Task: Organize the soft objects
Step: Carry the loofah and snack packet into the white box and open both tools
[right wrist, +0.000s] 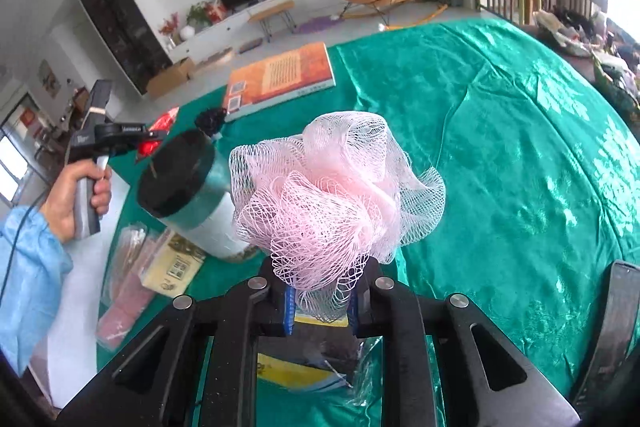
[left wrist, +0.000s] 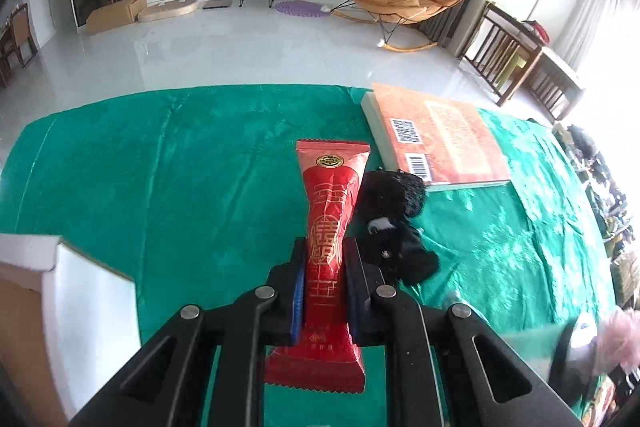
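Observation:
My left gripper (left wrist: pixel 325 251) is shut on a red soft packet (left wrist: pixel 331 219) with gold print, held above the green tablecloth (left wrist: pixel 160 167). A black fuzzy soft object (left wrist: pixel 394 211) lies just right of the packet on the cloth. My right gripper (right wrist: pixel 325 279) is shut on a pink mesh bath pouf (right wrist: pixel 336 187), held above the cloth (right wrist: pixel 500 147). The left gripper (right wrist: pixel 154 137) with the red packet (right wrist: pixel 160 131) shows at the left of the right wrist view, and the black object (right wrist: pixel 210 119) beside it.
An orange book (left wrist: pixel 440 139) lies at the cloth's far right, and shows in the right wrist view (right wrist: pixel 280 75). A white box (left wrist: pixel 72 307) stands at the left. A black-lidded cup (right wrist: pixel 192 191), wrapped packets (right wrist: pixel 136 279) and a yellow-blue packet (right wrist: pixel 304 367) lie near the right gripper.

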Motion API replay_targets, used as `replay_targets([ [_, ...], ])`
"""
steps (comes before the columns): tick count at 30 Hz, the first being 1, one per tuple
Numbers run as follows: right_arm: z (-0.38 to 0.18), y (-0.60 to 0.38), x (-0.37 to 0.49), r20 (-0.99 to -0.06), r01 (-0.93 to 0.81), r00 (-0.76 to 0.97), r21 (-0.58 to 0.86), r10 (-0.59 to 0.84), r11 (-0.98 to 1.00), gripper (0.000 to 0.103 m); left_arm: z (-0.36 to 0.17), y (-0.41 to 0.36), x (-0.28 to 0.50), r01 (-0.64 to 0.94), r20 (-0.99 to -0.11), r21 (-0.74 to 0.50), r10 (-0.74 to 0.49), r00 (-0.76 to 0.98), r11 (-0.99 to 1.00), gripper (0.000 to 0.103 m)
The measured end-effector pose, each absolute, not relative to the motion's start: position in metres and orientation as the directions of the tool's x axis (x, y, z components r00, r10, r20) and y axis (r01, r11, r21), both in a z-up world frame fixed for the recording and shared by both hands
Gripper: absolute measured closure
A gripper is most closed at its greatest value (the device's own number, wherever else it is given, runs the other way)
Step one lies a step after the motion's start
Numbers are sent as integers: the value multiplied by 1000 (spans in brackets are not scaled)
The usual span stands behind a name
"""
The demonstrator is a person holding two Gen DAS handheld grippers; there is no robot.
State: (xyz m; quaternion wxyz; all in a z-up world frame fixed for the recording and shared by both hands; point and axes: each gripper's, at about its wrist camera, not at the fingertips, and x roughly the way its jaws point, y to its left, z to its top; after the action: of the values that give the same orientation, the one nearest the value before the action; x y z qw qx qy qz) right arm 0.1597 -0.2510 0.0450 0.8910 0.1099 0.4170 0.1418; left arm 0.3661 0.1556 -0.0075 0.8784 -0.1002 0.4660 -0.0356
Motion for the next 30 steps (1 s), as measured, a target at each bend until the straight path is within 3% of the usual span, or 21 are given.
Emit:
replay_targets([
  [4, 80, -234, 145, -683, -214, 636, 293, 360, 932, 82, 41, 178, 286, 22, -762, -261, -220, 608, 965, 87],
  [8, 112, -193, 122, -652, -320, 629, 278, 422, 906, 82, 74, 223, 200, -6, -737, -274, -206, 644, 962, 87],
  [13, 141, -100, 85, -614, -520, 543, 288, 572, 804, 82, 88, 292, 106, -137, -746, -196, -57, 664, 971, 87],
  [18, 158, 14, 43, -573, -711, 324, 378, 753, 593, 82, 68, 343, 36, -305, -788, -87, 122, 603, 948, 85],
  [19, 157, 35, 38, -565, -728, 269, 410, 780, 549, 73, 61, 351, 29, -345, -798, -58, 164, 579, 937, 84],
  [21, 149, 71, 35, -549, -734, 157, 492, 821, 469, 30, 45, 361, 20, -409, -813, -31, 215, 541, 912, 80],
  [22, 143, 84, 36, -549, -724, 122, 521, 827, 452, 20, 38, 365, 17, -432, -823, -37, 218, 524, 901, 69],
  [23, 136, 89, 39, -549, -711, 117, 535, 828, 456, 21, 31, 364, 18, -452, -837, -45, 213, 504, 891, 45],
  [25, 126, 83, 42, -542, -694, 123, 551, 831, 463, 21, 28, 361, 16, -465, -825, -82, 202, 527, 881, 15],
  [30, 102, 23, 43, -599, -662, 333, 401, 728, 633, 21, 36, 314, 30, -362, -764, -154, 122, 633, 919, 13],
])
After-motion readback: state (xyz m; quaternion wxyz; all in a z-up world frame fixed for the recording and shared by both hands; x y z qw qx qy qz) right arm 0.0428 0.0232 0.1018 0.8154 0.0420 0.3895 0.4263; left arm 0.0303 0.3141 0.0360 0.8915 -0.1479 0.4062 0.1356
